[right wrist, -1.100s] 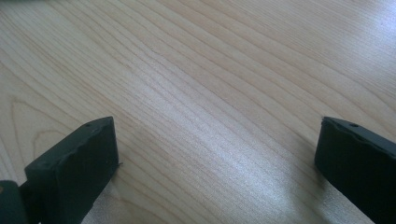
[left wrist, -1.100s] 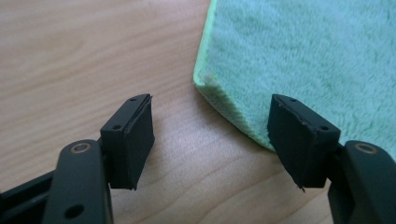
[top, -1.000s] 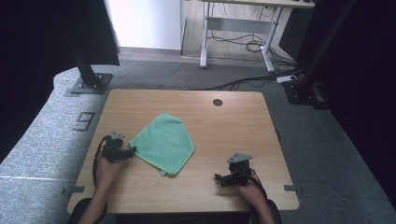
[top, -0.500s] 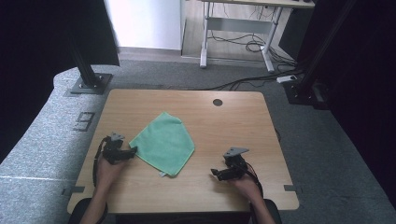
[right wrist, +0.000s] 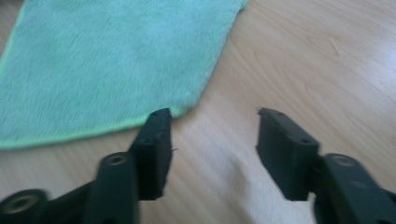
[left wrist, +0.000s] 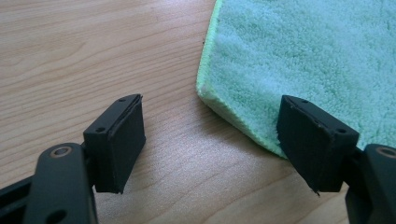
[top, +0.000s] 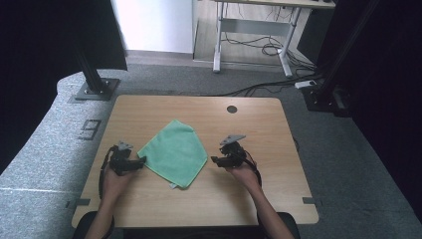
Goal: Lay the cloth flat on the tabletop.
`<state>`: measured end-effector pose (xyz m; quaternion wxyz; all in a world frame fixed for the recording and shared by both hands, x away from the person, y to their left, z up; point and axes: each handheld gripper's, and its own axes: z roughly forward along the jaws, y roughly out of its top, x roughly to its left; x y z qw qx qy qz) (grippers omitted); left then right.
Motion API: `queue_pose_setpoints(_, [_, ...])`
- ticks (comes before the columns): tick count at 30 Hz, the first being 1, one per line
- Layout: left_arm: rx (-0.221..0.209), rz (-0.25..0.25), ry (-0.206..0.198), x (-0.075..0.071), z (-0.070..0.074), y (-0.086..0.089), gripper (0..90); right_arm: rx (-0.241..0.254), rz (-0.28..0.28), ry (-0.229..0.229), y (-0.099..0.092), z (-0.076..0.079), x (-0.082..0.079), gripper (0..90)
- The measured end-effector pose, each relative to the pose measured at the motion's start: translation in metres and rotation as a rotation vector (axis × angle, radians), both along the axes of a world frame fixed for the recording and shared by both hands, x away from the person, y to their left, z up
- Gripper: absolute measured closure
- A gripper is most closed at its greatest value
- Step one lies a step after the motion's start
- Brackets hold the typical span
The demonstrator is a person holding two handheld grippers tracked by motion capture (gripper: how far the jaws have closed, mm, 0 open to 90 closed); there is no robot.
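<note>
Your green cloth (top: 173,153) lies flat on the tabletop (top: 259,194), turned like a diamond, nearer the left side than the right and a little toward your edge. A small tag sticks out at its near corner.

Your left gripper (top: 140,162) sits at the cloth's left corner, its tips touching or just short of the edge as the high view shows it. In the left gripper view its fingers (left wrist: 119,140) stand apart with nothing clamped; the cloth's corner lies on the wood between them, and the other finger hangs over the cloth's hem. Whether that finger touches the pile, you cannot tell from here.

Your right gripper (top: 215,160) is just beside the cloth's right corner, apart from it. Its fingers (right wrist: 156,144) have just been closing, and they are now about half open, with bare wood between them. In the right gripper view the cloth's corner ends just above one fingertip, not inside the gap. That view is slightly blurred.
</note>
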<state>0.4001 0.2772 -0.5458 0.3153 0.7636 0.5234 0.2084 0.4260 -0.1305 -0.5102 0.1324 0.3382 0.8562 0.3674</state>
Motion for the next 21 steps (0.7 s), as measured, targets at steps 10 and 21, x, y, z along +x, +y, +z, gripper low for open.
queue_pose_setpoints(10, [0.002, -0.008, 0.001, 0.0, 0.0, 0.0, 24.0, 0.013, -0.012, 0.013, 0.021, 0.003, 0.029, 55.0])
queue_pose_setpoints(21, [0.002, -0.011, 0.001, 0.001, 0.0, 0.0, 24.0, 0.008, -0.006, 0.043, 0.04, -0.007, 0.05, 60.6])
